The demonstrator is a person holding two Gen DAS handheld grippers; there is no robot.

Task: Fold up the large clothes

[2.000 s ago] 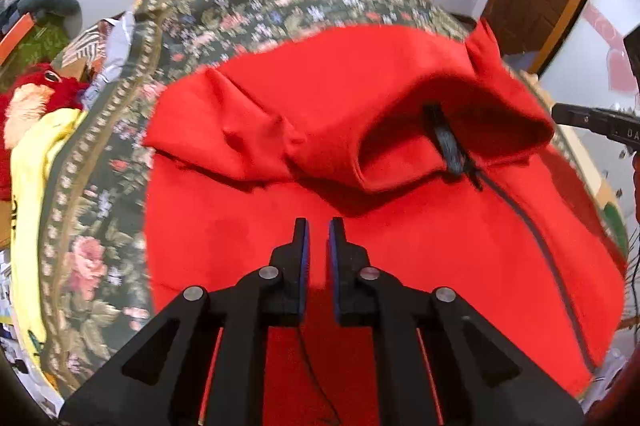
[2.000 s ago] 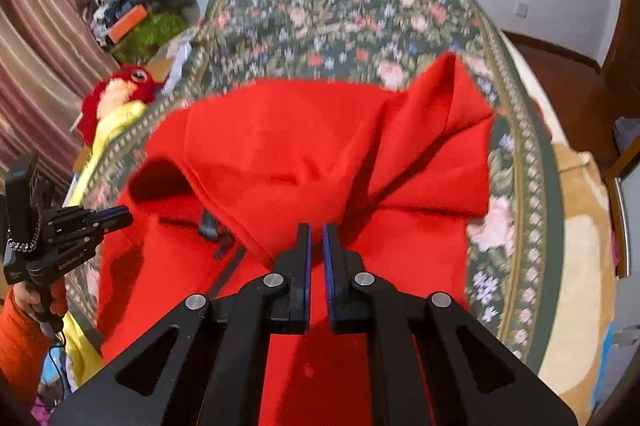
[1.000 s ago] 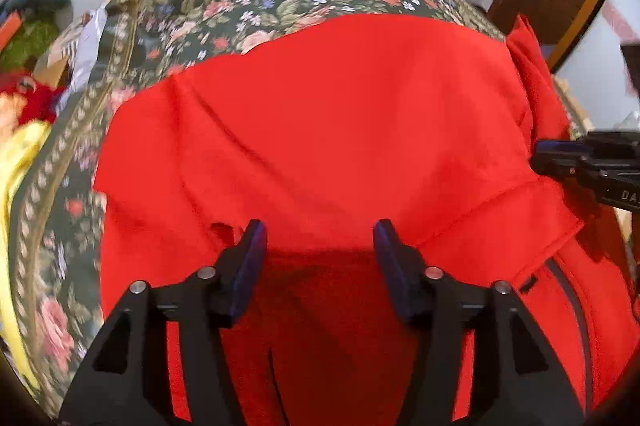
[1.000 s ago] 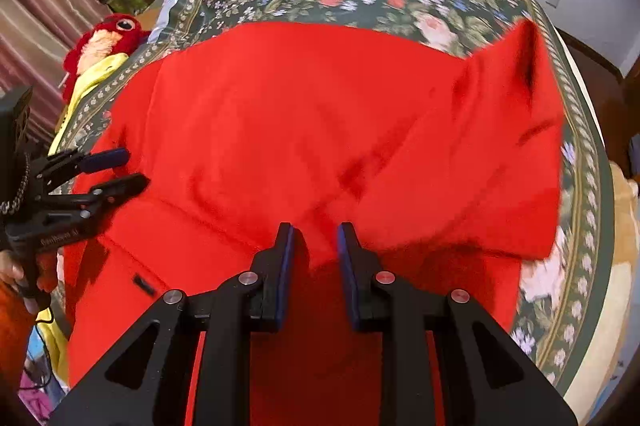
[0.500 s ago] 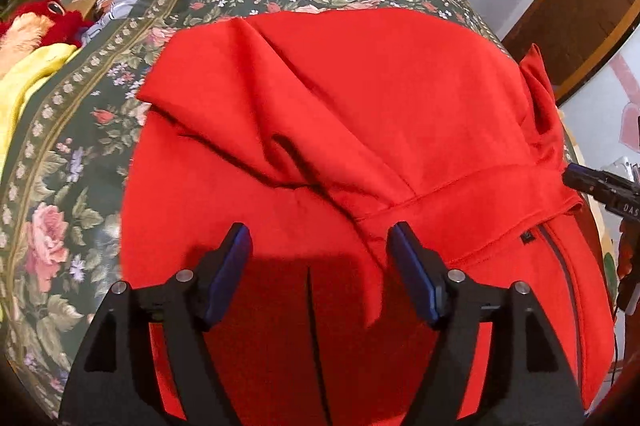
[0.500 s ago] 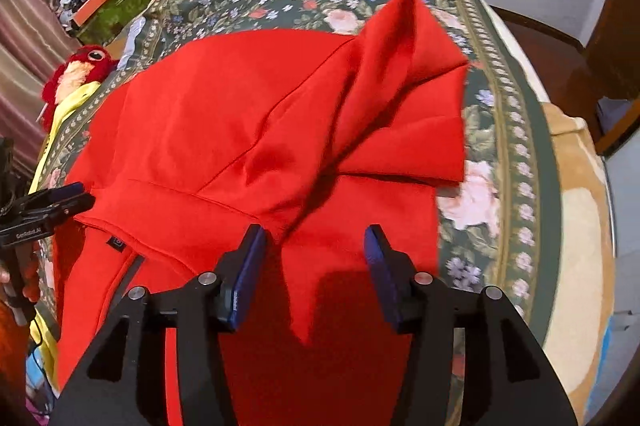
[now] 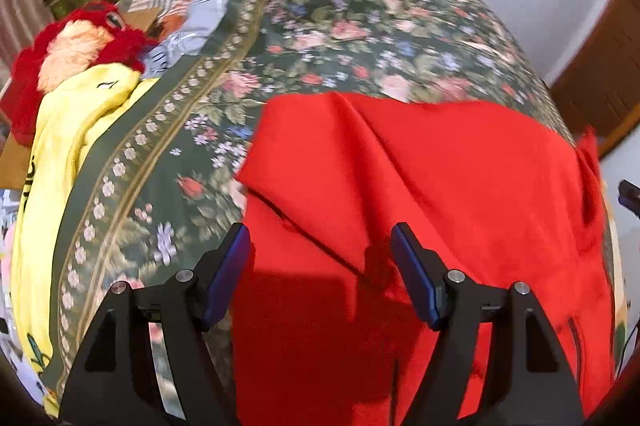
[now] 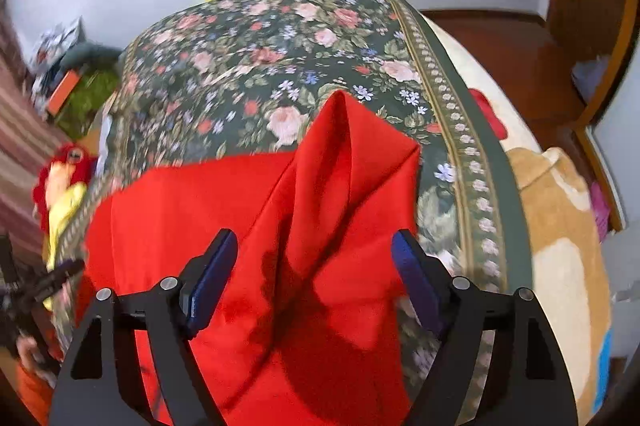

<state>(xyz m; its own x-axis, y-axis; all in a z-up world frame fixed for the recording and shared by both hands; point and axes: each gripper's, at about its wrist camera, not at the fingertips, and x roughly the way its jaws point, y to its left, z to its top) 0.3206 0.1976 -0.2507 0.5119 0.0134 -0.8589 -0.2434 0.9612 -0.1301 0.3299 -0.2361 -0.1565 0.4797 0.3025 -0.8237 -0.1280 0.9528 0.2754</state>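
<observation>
Red garment (image 7: 440, 178): folded over itself on floral bed (image 7: 360, 26). Left gripper (image 7: 320, 268) spread wide, fingers empty. Right gripper (image 8: 314, 276) opening, nothing gripped.

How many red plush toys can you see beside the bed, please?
1: the red plush toy lies off the bed's left edge, above the yellow cloth; clutter there may hide others.

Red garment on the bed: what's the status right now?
Left gripper open, empty. Right gripper jaws opening, gripping nothing. Red garment lying on floral bedspread, one flap bunched up. Nothing in the way.
</observation>
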